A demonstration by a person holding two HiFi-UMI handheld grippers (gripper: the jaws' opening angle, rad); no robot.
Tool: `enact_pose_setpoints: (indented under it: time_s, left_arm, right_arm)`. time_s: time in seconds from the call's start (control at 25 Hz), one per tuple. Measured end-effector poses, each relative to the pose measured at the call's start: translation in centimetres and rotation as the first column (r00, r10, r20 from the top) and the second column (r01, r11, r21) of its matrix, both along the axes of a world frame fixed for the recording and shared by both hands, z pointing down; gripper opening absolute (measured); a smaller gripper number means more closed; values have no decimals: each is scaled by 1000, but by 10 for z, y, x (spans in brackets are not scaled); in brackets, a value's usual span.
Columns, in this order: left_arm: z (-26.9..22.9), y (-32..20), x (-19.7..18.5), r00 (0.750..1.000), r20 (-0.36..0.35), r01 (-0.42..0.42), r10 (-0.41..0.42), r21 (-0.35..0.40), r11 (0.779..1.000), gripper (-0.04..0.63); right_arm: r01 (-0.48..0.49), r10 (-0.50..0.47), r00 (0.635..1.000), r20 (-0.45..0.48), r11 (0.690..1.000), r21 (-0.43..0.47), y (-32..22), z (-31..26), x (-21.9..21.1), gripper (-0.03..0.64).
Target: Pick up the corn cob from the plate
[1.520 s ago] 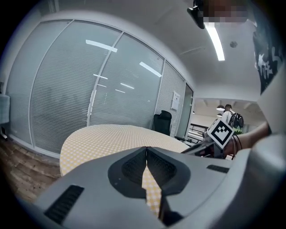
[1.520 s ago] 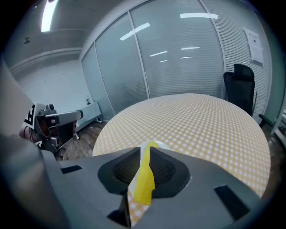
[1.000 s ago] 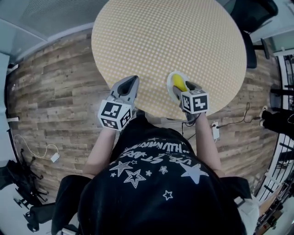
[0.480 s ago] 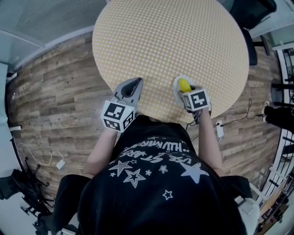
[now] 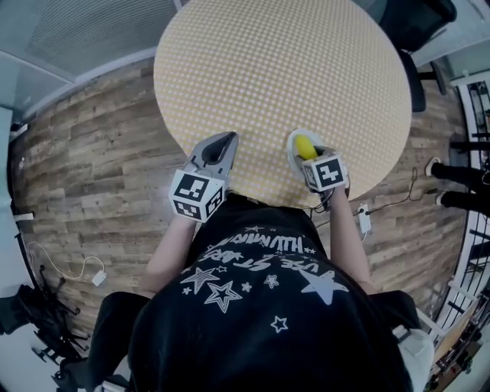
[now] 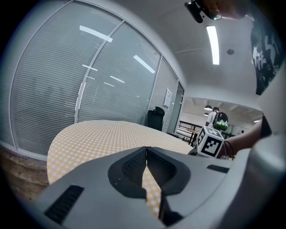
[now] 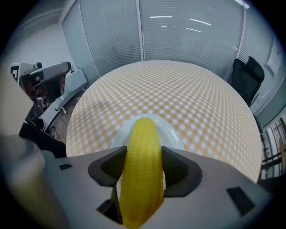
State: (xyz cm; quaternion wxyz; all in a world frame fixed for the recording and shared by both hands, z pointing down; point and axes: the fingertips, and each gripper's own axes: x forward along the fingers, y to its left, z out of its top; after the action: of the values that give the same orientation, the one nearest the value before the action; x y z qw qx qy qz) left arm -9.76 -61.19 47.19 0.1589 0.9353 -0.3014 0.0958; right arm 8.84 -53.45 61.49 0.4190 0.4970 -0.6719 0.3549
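A yellow corn cob [image 7: 142,165] lies lengthwise between the jaws of my right gripper [image 7: 142,154], which is shut on it. Under its far end sits a small white plate [image 7: 172,133] on the checked yellow round table [image 7: 178,89]. Whether the cob touches the plate I cannot tell. In the head view the cob [image 5: 305,145] and plate [image 5: 292,150] are near the table's front edge, at the right gripper [image 5: 308,155]. My left gripper [image 5: 227,139] hangs at the front edge to the left, shut with nothing in it [image 6: 146,154].
The table [image 5: 283,69] is otherwise bare. A black office chair [image 5: 421,23] stands beyond it at the far right. Wood plank floor surrounds it, with a power strip and cable [image 5: 360,220] near the right elbow. Glass walls with blinds stand behind.
The right gripper and the cob in it have shifted slightly right and nearer to me. The left gripper has hardly moved. A passer-by's feet now show at the right edge.
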Motion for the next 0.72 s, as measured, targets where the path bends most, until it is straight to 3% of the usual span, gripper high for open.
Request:
enact_pose_setpoints:
  time_s: [0.4, 0.72]
  left_arm:
    - [-8, 21, 7, 998, 18, 52, -52, 16, 999, 8]
    - [-19, 58, 18, 991, 27, 129, -130, 28, 991, 8]
  right_arm:
    - [-52, 30, 987, 158, 989, 137, -5, -45, 10, 249]
    - [-104, 3, 947, 321, 949, 297, 7, -97, 23, 249]
